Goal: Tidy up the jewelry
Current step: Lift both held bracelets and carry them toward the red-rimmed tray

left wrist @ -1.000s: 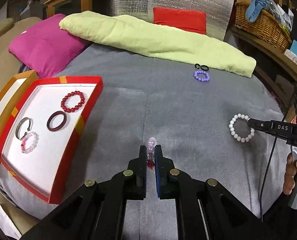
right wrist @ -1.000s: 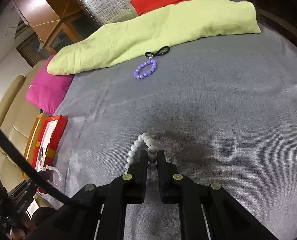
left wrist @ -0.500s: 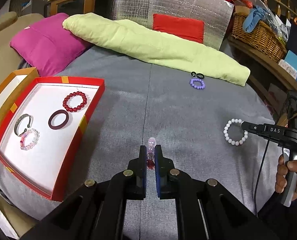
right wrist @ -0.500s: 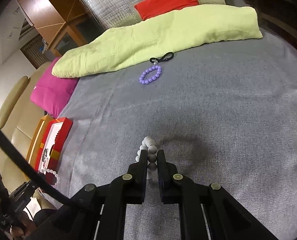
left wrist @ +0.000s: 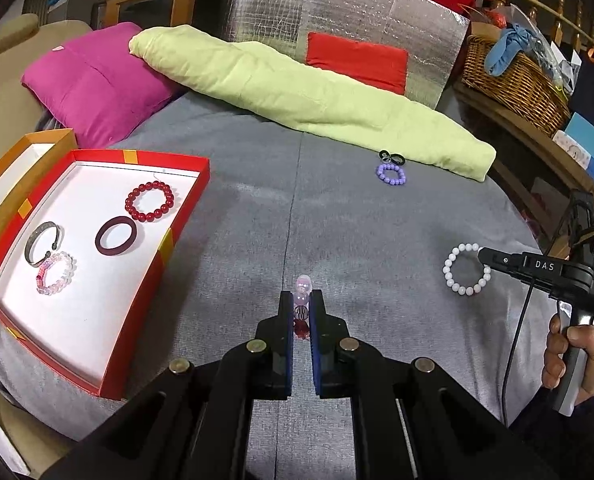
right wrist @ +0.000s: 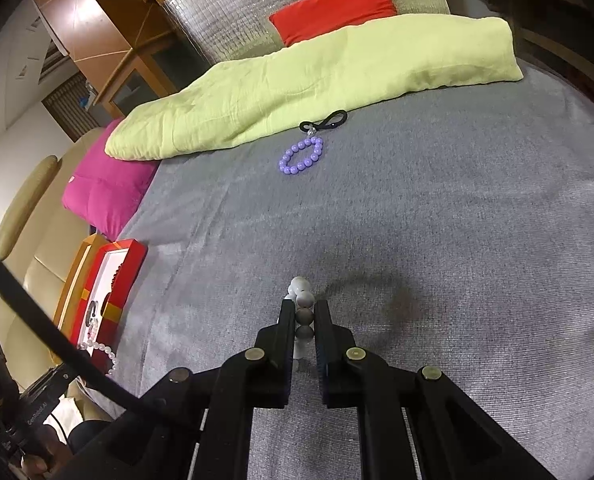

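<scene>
My left gripper (left wrist: 301, 304) is shut on a pink and red bead bracelet (left wrist: 302, 295) and holds it above the grey cloth, right of the red tray (left wrist: 165, 248). The tray holds a red bead bracelet (left wrist: 149, 202), a dark bangle (left wrist: 116, 235), a metal cuff (left wrist: 43, 238) and a pink bead bracelet (left wrist: 56, 273). My right gripper (right wrist: 305, 312) is shut on a white bead bracelet (right wrist: 302, 298), lifted off the cloth; it also shows in the left wrist view (left wrist: 466, 269). A purple bead bracelet (right wrist: 302, 156) and a black hair tie (right wrist: 323, 122) lie near the green pillow.
A long green pillow (left wrist: 309, 96), a magenta cushion (left wrist: 93, 80) and a red cushion (left wrist: 357, 60) line the far side. A wicker basket (left wrist: 513, 76) stands on a shelf at the right. An orange box lid (left wrist: 1, 184) lies left of the tray.
Both grippers have risen from the cloth, each with its bracelet. The white bracelet has come off the cloth and now hangs from the right gripper.
</scene>
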